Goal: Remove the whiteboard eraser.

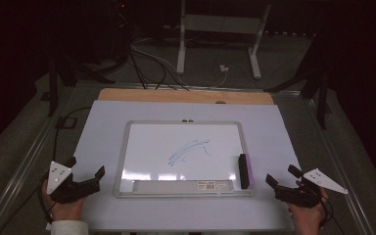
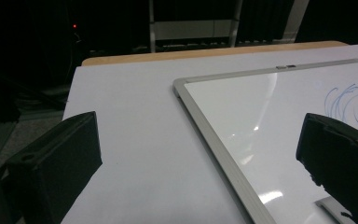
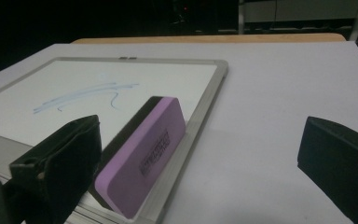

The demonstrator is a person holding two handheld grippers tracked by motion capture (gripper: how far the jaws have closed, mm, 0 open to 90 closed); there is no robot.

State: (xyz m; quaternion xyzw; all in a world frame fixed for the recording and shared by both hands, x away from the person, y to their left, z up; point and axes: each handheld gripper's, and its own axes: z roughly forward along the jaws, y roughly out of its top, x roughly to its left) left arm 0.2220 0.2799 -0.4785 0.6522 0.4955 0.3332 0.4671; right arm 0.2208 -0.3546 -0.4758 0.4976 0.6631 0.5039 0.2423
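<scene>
A whiteboard (image 1: pixel 183 157) with blue scribbles (image 1: pixel 190 149) lay flat on the counter (image 1: pixel 279 137). A purple eraser (image 3: pixel 144 156) leaned on its right frame, its black print too small to read. The left tool (image 1: pixel 85 172) and right tool (image 1: pixel 280 176) both hung spread and empty.

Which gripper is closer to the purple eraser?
The right gripper. It sits open just off the whiteboard's right edge, beside the eraser leaning at that side. The left gripper, open too, waits beyond the board's left edge, the whole board between them.
</scene>
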